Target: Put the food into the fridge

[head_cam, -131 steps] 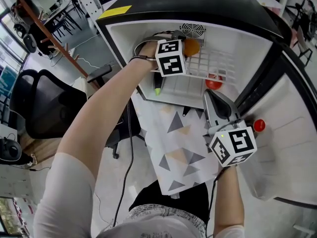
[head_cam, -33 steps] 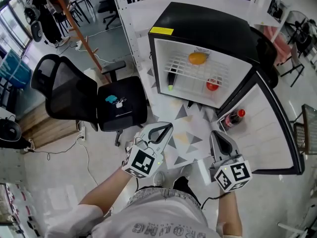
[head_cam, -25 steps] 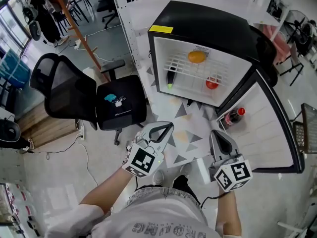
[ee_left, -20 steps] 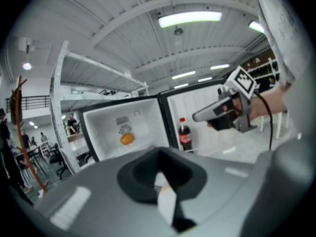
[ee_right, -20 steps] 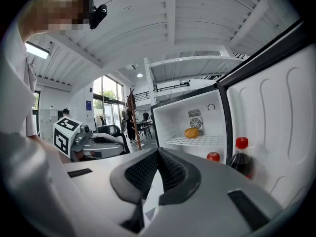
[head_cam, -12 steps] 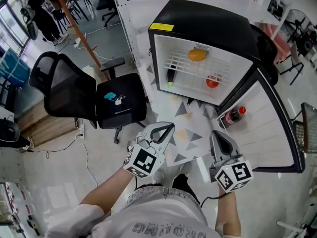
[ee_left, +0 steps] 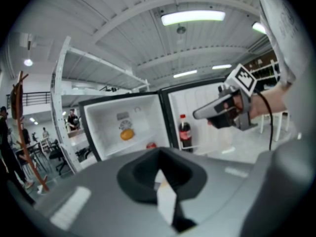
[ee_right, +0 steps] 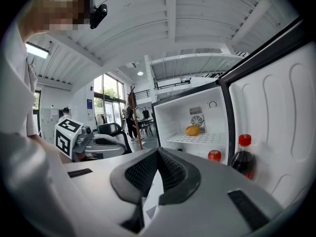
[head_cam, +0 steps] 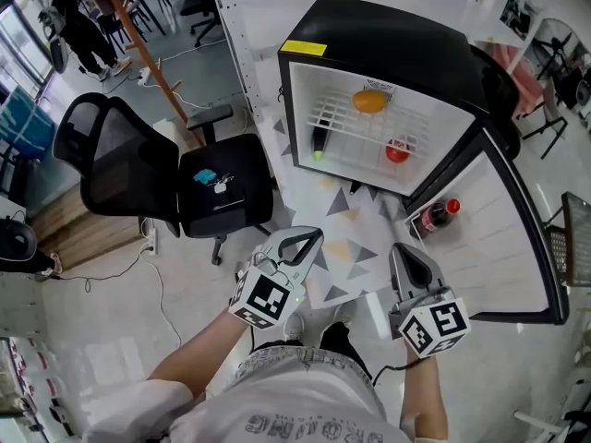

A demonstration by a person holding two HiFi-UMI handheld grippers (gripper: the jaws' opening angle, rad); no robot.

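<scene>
Pale workshop floor, with a triangle-patterned mat [head_cam: 343, 212] on it, lies beneath both claws. I hold the left claw [head_cam: 308, 237] and the right claw [head_cam: 403, 251] side by side, well back from the fridge [head_cam: 388, 40], and both are closed on nothing.

Ahead of them the fridge stands open, its door [head_cam: 517, 247] swung out beyond the right claw. The food sits inside: an orange [head_cam: 369, 102] on the wire shelf, a red fruit [head_cam: 397, 152] below it, and a dark, green-tipped item [head_cam: 319, 143] ahead of the left claw. A cola bottle [head_cam: 434, 217] stands in the door rack.

Out past the left claw is an office chair [head_cam: 129, 155] with something small and teal [head_cam: 205, 178] on its seat; I cannot tell what it is.

I judge the loading done, or nearly so. Next I would either fetch any leftover food or bring the right claw round the door's edge and push it shut.
</scene>
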